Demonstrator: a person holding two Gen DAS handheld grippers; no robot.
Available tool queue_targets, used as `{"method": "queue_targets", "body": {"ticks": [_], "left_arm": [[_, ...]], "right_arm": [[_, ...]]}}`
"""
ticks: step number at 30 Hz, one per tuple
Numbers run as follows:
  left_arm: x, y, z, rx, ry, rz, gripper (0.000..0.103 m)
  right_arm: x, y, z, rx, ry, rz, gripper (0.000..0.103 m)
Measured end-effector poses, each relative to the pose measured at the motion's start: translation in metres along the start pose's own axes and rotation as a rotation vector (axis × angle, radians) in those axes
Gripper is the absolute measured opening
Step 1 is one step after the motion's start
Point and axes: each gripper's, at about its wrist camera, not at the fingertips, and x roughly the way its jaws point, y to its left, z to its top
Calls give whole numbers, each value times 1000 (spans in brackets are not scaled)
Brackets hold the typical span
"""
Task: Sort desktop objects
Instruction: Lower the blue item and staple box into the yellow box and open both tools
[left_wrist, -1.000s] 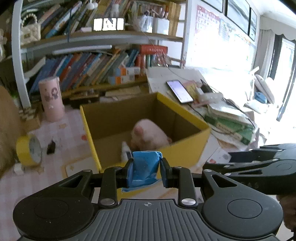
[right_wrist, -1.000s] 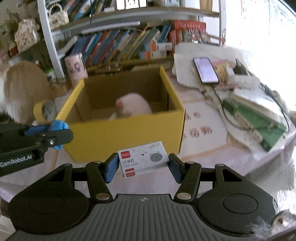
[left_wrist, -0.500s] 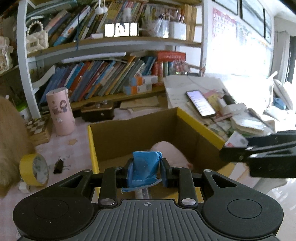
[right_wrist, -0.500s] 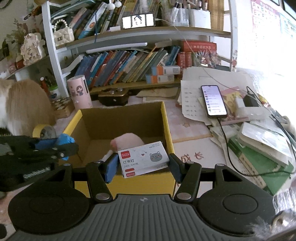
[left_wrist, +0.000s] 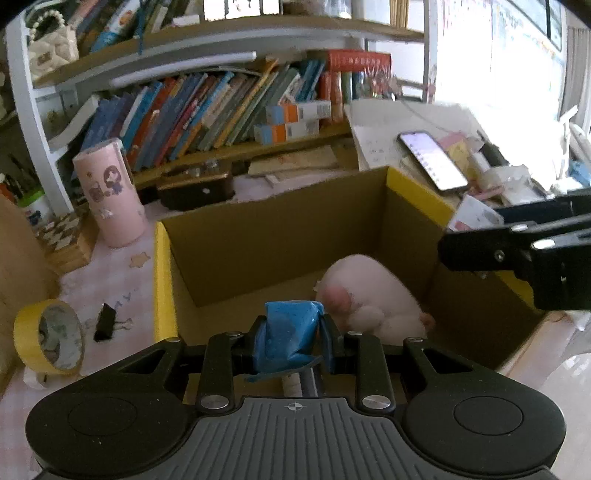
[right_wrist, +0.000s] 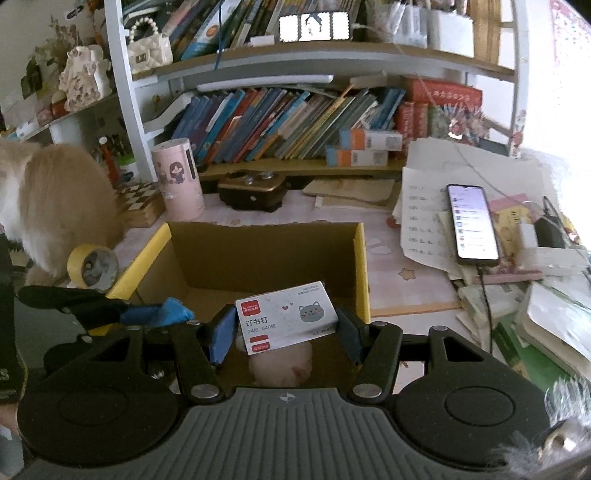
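Left gripper (left_wrist: 293, 341) clamped on a blue packet (left_wrist: 291, 338), held above the near part of the open cardboard box (left_wrist: 273, 236). Right gripper (right_wrist: 286, 332) clamped on a white staple box (right_wrist: 286, 317), held above the same box's near edge, over a pink plush toy (left_wrist: 369, 295) lying on the box floor toward the right wall. A white tube-like item (left_wrist: 301, 382) just below the blue packet, partly hidden by the fingers.

On the staple box: a red logo square, a grey cat face, 3 Chinese characters "订书钉", and "24/6" with a count too small to read surely.

Left of the box on the pink tablecloth (left_wrist: 110, 280): a black binder clip (left_wrist: 105, 321) and a yellow tape roll (left_wrist: 48, 336) standing on edge. Farther left, a pink cylinder (right_wrist: 177, 179) with a cartoon girl, a small chessboard (right_wrist: 142, 201) beside it, and tan fur of an animal (right_wrist: 55, 199). Behind the box, a dark case (right_wrist: 253, 190) and a shelf of leaning books (right_wrist: 280, 122). Right of the box, a lit phone (right_wrist: 471, 223) on papers, cable attached, among stacked books and clutter.
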Motion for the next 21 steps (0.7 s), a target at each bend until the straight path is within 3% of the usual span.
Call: {"method": "queue_targets", "body": {"ticks": [14,21], "left_arm": [[18,0,2,24,79,38,28],[15,-2,2,16,88,52,32]], "right_arm": [[57,8,28,-78,92,86,55],[97,21,44,-136,195,154,55]]}}
